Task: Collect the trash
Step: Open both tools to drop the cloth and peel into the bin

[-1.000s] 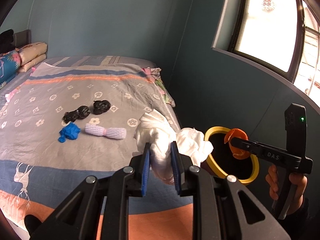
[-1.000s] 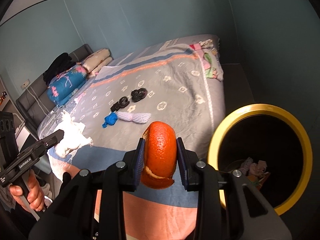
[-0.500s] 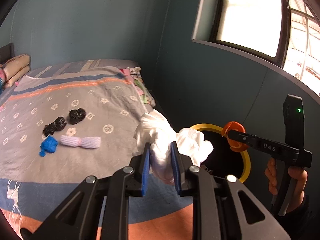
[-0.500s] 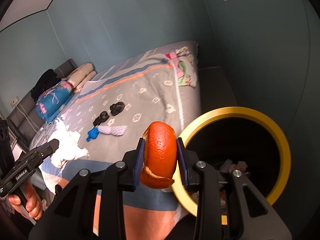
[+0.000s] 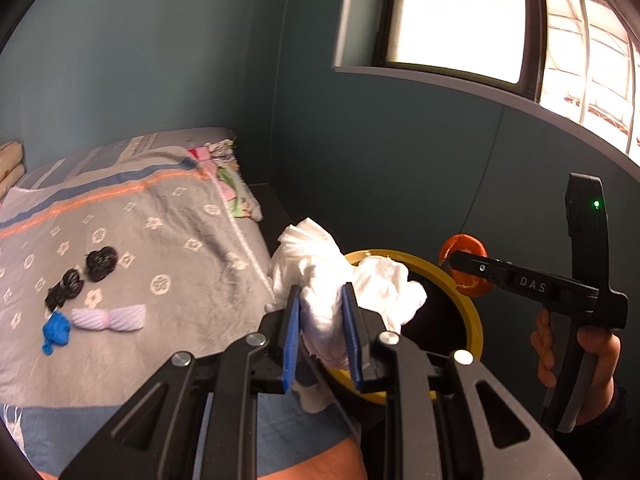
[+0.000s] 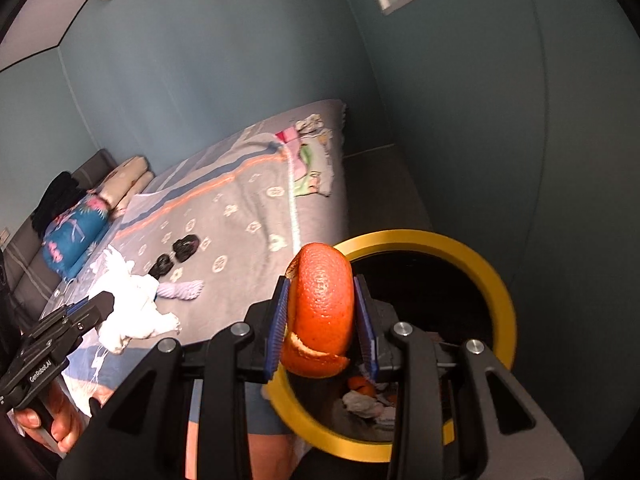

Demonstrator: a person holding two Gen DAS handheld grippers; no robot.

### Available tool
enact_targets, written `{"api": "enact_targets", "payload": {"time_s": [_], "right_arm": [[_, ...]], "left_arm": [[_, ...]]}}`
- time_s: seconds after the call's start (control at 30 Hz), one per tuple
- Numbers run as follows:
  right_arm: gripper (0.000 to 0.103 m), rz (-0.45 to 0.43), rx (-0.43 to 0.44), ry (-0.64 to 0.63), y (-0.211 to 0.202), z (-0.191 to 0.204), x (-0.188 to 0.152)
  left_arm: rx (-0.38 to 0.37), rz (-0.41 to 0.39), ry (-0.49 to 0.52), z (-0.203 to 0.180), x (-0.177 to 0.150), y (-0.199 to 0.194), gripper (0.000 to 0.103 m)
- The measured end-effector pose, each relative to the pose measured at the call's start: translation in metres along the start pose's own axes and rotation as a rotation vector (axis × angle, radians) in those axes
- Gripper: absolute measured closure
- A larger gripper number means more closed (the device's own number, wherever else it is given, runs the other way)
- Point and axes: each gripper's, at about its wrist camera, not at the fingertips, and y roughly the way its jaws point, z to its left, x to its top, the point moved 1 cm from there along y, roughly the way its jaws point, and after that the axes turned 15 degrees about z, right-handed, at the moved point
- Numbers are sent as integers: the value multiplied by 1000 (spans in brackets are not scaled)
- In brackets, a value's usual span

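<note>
My left gripper [image 5: 322, 336] is shut on a crumpled white tissue wad [image 5: 320, 272], held over the near rim of a yellow-rimmed black trash bin [image 5: 474, 320]. My right gripper [image 6: 324, 328] is shut on an orange peel [image 6: 322, 300], held above the bin's rim [image 6: 500, 292]. Trash lies inside the bin [image 6: 364, 400]. The peel also shows in the left wrist view [image 5: 464, 248], past the bin's far edge. The tissue also shows in the right wrist view [image 6: 132, 308].
On the grey patterned bedspread [image 5: 160, 240] lie two black bundles [image 5: 100, 264], a blue crumpled piece [image 5: 56, 328] and a lilac wrapper [image 5: 112, 318]. Pillows [image 6: 80, 220] sit at the head. A teal wall and window [image 5: 460, 20] stand behind the bin.
Both grippers have moved right, away from the bed and toward the bin. The bin now sits closer and larger under both. Both still hold their loads.
</note>
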Motion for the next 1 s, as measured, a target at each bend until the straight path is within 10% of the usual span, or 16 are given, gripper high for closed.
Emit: {"api": "enact_targets", "payload": {"time_s": [0.67, 1.0], "right_arm": [[69, 74, -48, 138, 45, -60, 4], [44, 8, -60, 180, 24, -65, -3]], "left_arm": [[-138, 174, -90, -14, 19, 114, 83], [-145, 127, -179, 14, 13, 97, 31]]}}
